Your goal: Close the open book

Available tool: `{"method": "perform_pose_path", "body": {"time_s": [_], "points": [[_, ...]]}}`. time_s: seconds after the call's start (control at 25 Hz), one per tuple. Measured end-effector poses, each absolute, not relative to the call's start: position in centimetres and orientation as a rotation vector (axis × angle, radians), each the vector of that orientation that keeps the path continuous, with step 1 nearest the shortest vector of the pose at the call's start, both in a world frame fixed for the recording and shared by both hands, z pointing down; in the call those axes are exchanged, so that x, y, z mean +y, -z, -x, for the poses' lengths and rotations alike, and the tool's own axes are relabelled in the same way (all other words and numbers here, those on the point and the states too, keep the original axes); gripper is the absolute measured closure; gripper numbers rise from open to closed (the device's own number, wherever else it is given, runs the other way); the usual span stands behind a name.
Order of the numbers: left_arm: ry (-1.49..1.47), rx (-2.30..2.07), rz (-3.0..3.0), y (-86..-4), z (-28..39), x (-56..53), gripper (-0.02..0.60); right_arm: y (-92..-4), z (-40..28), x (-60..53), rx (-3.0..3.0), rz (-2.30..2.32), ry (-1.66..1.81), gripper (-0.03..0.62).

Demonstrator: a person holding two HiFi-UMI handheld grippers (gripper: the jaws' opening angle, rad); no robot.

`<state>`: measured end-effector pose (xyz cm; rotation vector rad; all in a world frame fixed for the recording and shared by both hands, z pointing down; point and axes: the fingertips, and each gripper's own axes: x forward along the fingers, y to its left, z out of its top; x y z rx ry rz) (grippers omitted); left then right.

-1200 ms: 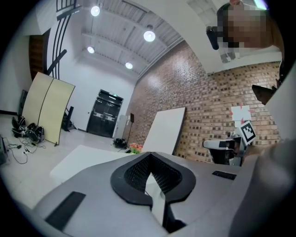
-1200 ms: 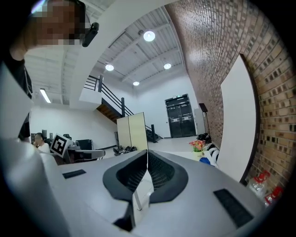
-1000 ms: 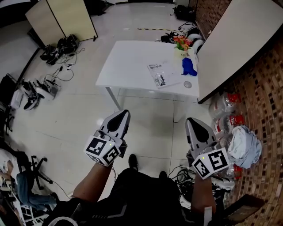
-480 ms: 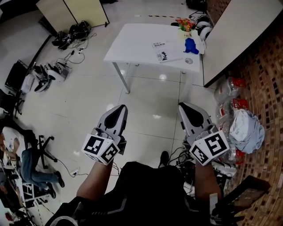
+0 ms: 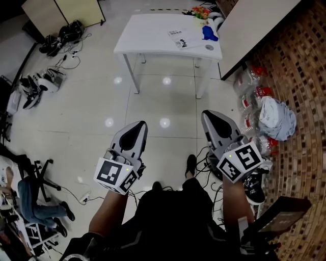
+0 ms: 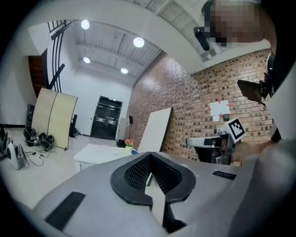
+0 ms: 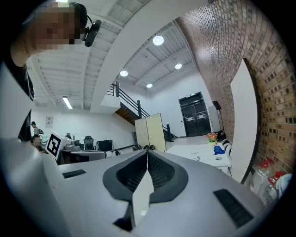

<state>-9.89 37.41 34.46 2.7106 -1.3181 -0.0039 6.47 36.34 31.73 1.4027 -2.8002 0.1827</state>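
A white book [image 5: 182, 37] lies on the far right part of a white table [image 5: 147, 38] at the top of the head view; it is too small to tell how its pages lie. My left gripper [image 5: 138, 125] and right gripper [image 5: 208, 115] are held side by side over bare floor tiles, far short of the table, both shut and empty. In the left gripper view the jaws [image 6: 149, 155] meet at the tip, with the table [image 6: 98, 152] far ahead. The right gripper view shows its jaws [image 7: 147, 152] pressed together, the table [image 7: 200, 151] off to the right.
A blue object [image 5: 208, 32] and flowers [image 5: 202, 9] sit near the book. A large board [image 5: 254, 23] leans on the brick wall at right, with bottles and a white bag [image 5: 277, 118] below it. Cables and gear [image 5: 41, 84] lie at left, and an office chair [image 5: 38, 176].
The table with the book has shifted toward the top of the head view and looks smaller and farther off. Both grippers stay shut, side by side.
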Motion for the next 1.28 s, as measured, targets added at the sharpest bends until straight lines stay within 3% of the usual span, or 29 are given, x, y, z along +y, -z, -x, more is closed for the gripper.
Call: {"method": "perform_pose_path", "body": {"time_s": [0.28, 0.96, 1.28], "points": [[-0.010, -1.213, -2.766, -34.2, 11.9, 45.4, 0.586, -31.1, -3.4, 45.6, -2.751, -1.448, -0.198, 0.591], [-0.057, -1.303, -2.706, -32.7, 3.6, 55.9, 0.586, -29.8, -11.6, 57.2, -2.802, -1.419, -0.136, 0.591], [-0.026, -1.243, -2.758, -31.1, 4.2, 58.4, 0.586, -29.5, -10.9, 59.2, -2.770, -1.483, -0.133, 0.591]]}}
